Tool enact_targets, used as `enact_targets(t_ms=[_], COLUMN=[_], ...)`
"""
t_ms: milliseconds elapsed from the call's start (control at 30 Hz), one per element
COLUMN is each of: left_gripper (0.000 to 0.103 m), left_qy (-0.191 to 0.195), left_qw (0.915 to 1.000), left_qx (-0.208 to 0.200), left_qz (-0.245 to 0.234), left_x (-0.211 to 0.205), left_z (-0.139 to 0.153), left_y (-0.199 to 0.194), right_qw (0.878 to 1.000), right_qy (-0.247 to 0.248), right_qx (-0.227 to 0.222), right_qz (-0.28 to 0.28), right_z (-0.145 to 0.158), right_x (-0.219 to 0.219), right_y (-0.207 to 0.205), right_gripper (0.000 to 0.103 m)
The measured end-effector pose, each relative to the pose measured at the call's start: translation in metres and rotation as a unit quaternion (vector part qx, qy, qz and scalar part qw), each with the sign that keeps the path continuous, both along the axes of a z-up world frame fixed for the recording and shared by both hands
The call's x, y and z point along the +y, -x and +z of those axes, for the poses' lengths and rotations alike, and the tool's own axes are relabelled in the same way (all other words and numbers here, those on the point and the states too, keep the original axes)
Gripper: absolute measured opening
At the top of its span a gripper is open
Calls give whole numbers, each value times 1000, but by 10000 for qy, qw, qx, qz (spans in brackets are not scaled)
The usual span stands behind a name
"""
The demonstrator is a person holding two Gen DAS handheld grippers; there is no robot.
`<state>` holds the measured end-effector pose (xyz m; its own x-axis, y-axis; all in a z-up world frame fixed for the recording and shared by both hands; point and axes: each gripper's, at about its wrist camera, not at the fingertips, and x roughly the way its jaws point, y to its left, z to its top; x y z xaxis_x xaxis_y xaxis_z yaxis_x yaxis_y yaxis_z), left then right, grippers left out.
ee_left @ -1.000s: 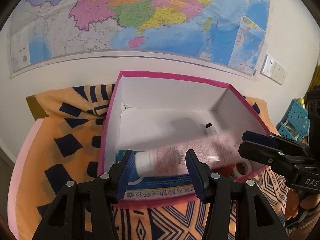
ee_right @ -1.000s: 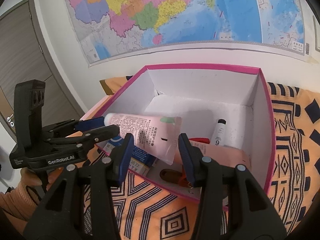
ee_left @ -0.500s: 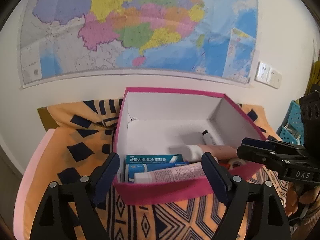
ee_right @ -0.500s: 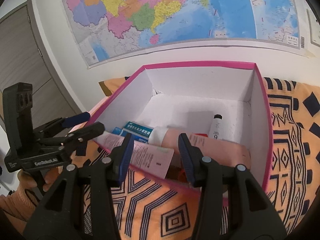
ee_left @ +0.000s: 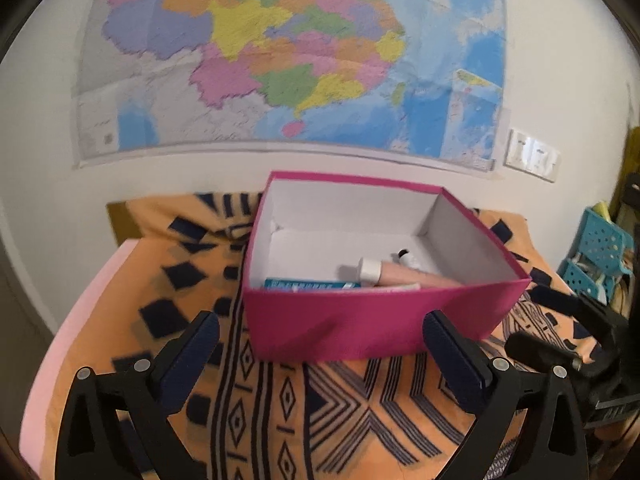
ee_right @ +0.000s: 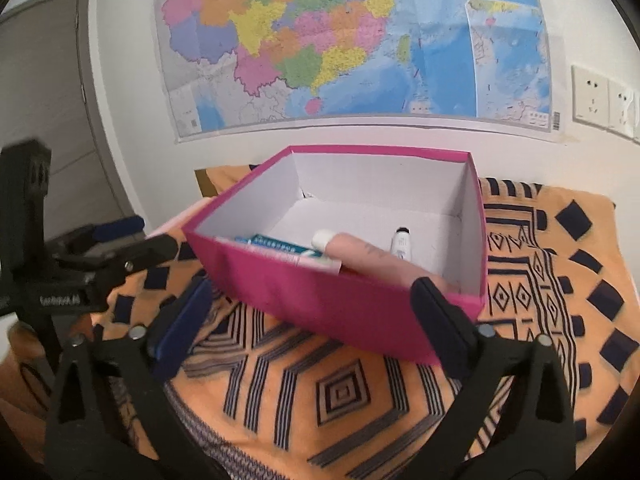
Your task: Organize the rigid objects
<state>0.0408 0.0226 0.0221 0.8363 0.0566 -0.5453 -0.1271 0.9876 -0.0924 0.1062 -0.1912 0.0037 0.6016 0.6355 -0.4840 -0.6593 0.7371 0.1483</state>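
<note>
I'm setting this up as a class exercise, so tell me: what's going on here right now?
A person is sorting items into a pink box on a patterned cloth. Both tools, left and right, are open and empty, in front of the box. Inside lie a pink tube, a blue-and-white carton and a small white bottle.

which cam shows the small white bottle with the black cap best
The right wrist view: the small white bottle stands clear inside the pink box, cap and body visible. In the left wrist view the bottle is blurred and mostly hidden behind the pink tube.
</note>
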Motion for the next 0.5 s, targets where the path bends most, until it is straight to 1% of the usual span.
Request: enact_targets(t_ms=[100, 200, 333, 500], left_gripper=[103, 103, 103, 103], left_qy=[66, 77, -16, -78], left_qw=[9999, 9998, 9994, 9992], left_qx=[104, 140, 319, 373], left_qz=[72, 101, 147, 95], left_x=[-2, -4, -10, -17], left_z=[-5, -8, -15, -20], left_y=[7, 14, 16, 20], right_qw=[9998, 9996, 9995, 9996], right_qy=[92, 4, 30, 15], right_qx=[44, 68, 103, 111], right_qz=[-181, -264, -281, -263], right_z=[-9, -13, -16, -20], right_x=[-2, -9, -12, -12], right_y=[7, 15, 21, 29], right_gripper=[100, 100, 100, 100])
